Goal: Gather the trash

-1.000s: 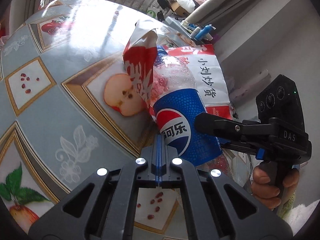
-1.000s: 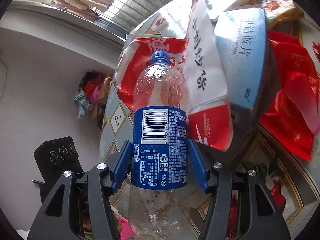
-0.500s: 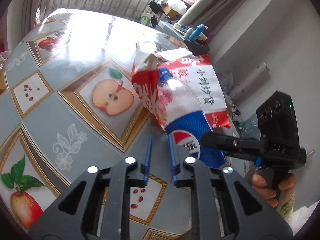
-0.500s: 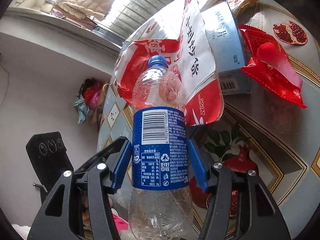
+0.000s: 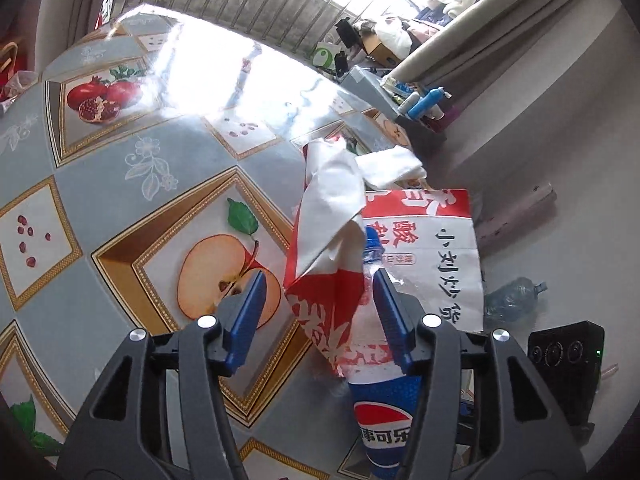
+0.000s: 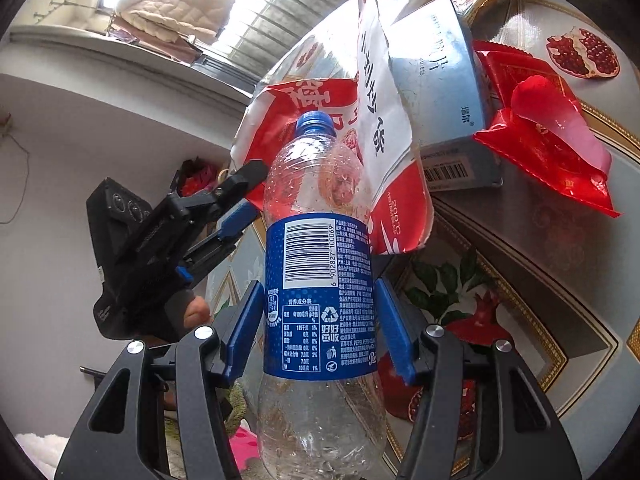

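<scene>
My right gripper (image 6: pixel 318 330) is shut on an empty Pepsi bottle (image 6: pixel 320 292) with a blue label and blue cap, held upright. The bottle's neck sits at the mouth of a red and white snack bag (image 6: pixel 384 148). In the left wrist view my left gripper (image 5: pixel 320 320) is open, its blue pads either side of the bag's red and white flap (image 5: pixel 328 248), with the bottle (image 5: pixel 384 408) just behind. My left gripper also shows in the right wrist view (image 6: pixel 236 200), at the bag's left edge.
A pale blue carton (image 6: pixel 440 92) and a crumpled red wrapper (image 6: pixel 548 136) lie on the fruit-patterned tablecloth (image 5: pixel 120 208) to the right of the bag. Clutter and a blue bottle (image 5: pixel 424 102) stand at the table's far edge. A large water jug (image 5: pixel 512 296) lies on the floor.
My left gripper has opened from shut and moved up to the bag's flap. The right gripper still holds the bottle at the bag's mouth.
</scene>
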The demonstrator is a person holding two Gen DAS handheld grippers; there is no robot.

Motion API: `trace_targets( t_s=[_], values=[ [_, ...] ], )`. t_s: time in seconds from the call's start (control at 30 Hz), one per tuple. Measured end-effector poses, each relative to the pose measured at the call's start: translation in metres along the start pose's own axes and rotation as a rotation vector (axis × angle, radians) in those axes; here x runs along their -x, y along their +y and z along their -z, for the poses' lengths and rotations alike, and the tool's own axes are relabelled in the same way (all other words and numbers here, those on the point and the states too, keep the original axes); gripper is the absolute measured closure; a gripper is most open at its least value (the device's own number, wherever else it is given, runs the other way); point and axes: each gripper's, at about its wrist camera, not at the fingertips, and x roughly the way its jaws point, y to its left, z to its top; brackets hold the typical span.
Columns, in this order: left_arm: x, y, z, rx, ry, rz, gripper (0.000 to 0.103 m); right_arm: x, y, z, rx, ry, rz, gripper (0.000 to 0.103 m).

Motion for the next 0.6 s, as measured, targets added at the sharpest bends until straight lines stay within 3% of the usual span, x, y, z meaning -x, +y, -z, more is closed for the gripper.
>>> trace_targets(
  t_s=[0.07, 0.17, 0.33, 0.47, 0.6],
  values=[
    [-0.005, 0.005, 0.001, 0.032, 0.005, -0.003, 0.073, 0.002, -0.001, 0.001, 0.002, -0.002, 0.004, 0.048],
    [-0.005, 0.007, 0.001, 0.044, 0.001, -0.013, 0.076, 0.008, -0.002, 0.003, 0.007, -0.007, 0.01, 0.048],
    [0.021, -0.004, 0.008, -0.047, -0.046, -0.098, 0.077, 0.026, 0.003, 0.012, 0.045, -0.029, 0.027, 0.048],
    [0.054, -0.009, 0.013, -0.129, -0.102, -0.218, 0.078, 0.041, 0.014, 0.023, 0.11, -0.044, 0.072, 0.048],
    [0.095, -0.009, 0.02, -0.219, -0.168, -0.338, 0.077, 0.05, 0.025, 0.039, 0.197, -0.058, 0.198, 0.048]
  ],
)
